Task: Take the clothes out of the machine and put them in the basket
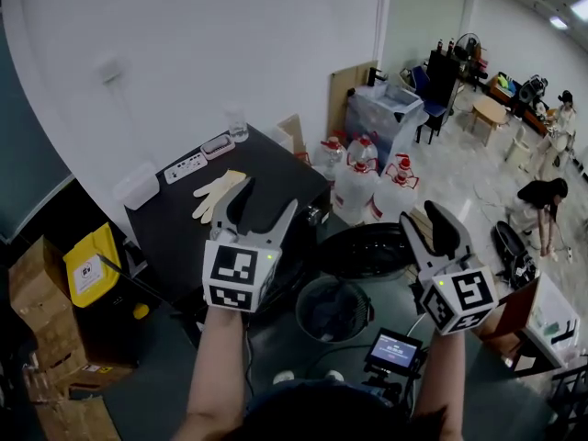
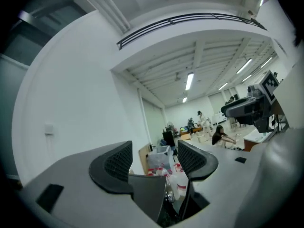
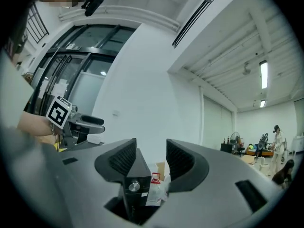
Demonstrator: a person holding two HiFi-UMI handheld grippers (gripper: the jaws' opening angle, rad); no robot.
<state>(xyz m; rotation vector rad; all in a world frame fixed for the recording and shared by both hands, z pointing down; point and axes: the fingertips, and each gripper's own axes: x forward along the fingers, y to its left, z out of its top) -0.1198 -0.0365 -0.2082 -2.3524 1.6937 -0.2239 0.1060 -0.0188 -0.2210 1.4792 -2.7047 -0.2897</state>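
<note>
The left gripper [image 1: 269,196] and right gripper [image 1: 424,214] are both empty, jaws apart, the left's wider. Under them stands the black machine [image 1: 276,168], a pale glove [image 1: 218,194] on its flat top. Beside it on the floor is the round basket [image 1: 299,306], its greyish contents unclear. Water jugs [image 1: 354,186] line the white wall.

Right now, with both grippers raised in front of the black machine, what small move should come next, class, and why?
Probably lower the right gripper toward what looks like the open round door of the machine. Both it and the left gripper stand open and empty, pointing level, well above the machine and the basket, so neither can reach any clothes yet.
</note>
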